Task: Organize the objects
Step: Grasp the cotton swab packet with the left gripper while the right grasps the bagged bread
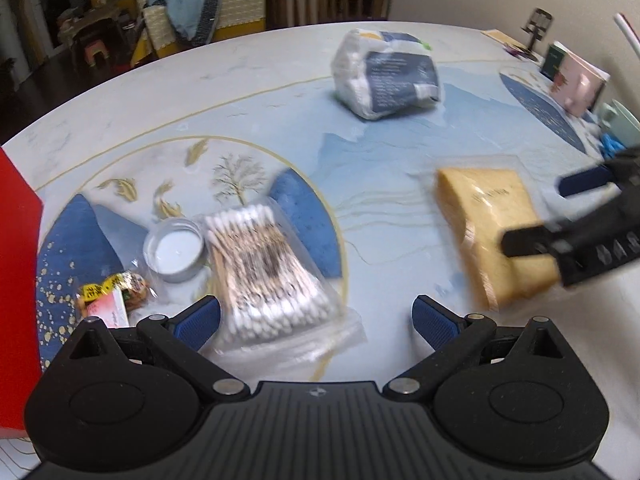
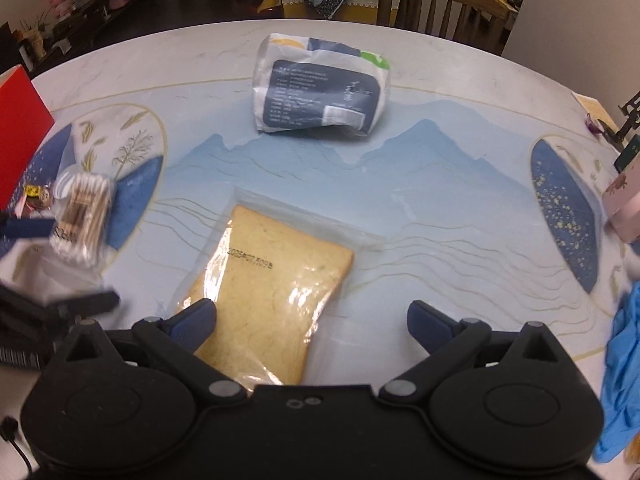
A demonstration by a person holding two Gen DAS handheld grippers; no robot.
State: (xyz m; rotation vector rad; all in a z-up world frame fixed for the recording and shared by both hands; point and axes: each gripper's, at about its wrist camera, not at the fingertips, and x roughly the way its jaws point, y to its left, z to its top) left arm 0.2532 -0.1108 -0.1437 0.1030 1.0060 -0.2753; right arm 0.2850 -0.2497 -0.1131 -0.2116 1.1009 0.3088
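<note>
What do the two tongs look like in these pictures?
Both are matte black plastic. The left tongs and right tongs each have two blue ribbed pads, black link arms with silver pivot pins, round discs on each side and a ribbed centre plate. No hand or sleeve shows.

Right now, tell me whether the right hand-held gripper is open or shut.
Open. The right hand-held gripper has its blue fingers spread wide apart, straddling the near end of the bread bag lying flat on the table.

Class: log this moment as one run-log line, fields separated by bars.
left gripper: open, over cotton swab pack | right gripper: open, over bagged bread slice | nothing grasped | blue-white packet: untouched, far side
</note>
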